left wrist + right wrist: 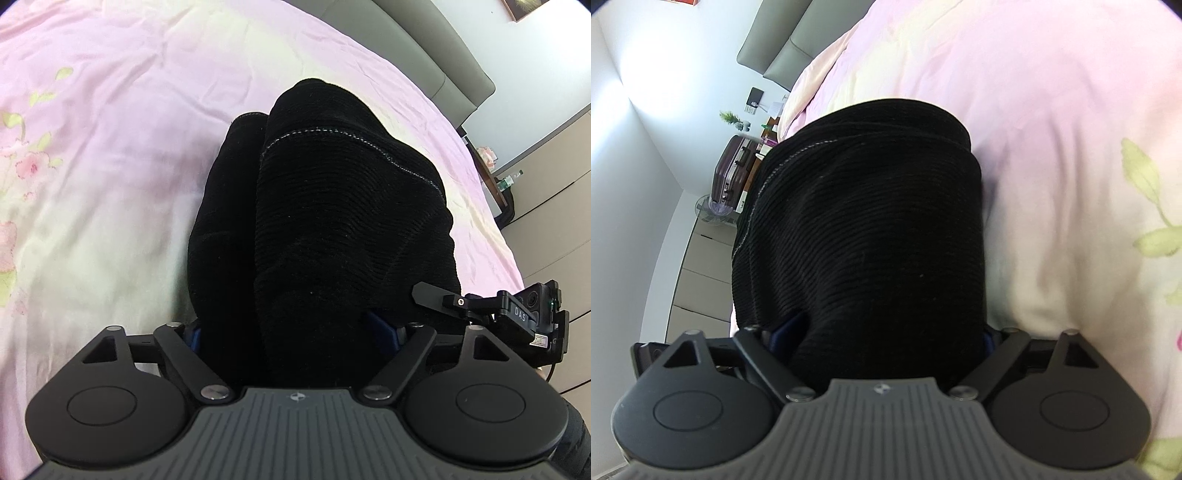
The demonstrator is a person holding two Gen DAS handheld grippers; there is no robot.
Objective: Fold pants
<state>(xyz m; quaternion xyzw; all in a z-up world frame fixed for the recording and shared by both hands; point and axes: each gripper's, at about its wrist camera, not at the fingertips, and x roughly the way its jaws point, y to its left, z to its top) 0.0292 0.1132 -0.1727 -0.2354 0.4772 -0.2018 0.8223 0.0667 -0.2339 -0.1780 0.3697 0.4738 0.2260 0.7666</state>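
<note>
Tongs, two [291, 332] [882, 332], both gripping one black pants [332, 221] [868, 240]

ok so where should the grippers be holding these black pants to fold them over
By the thick bunched end nearest the cameras, approached from the near side. The black pants trail away across the pink bedsheet, and the left hand-held gripper and right hand-held gripper each straddle that end.
</note>
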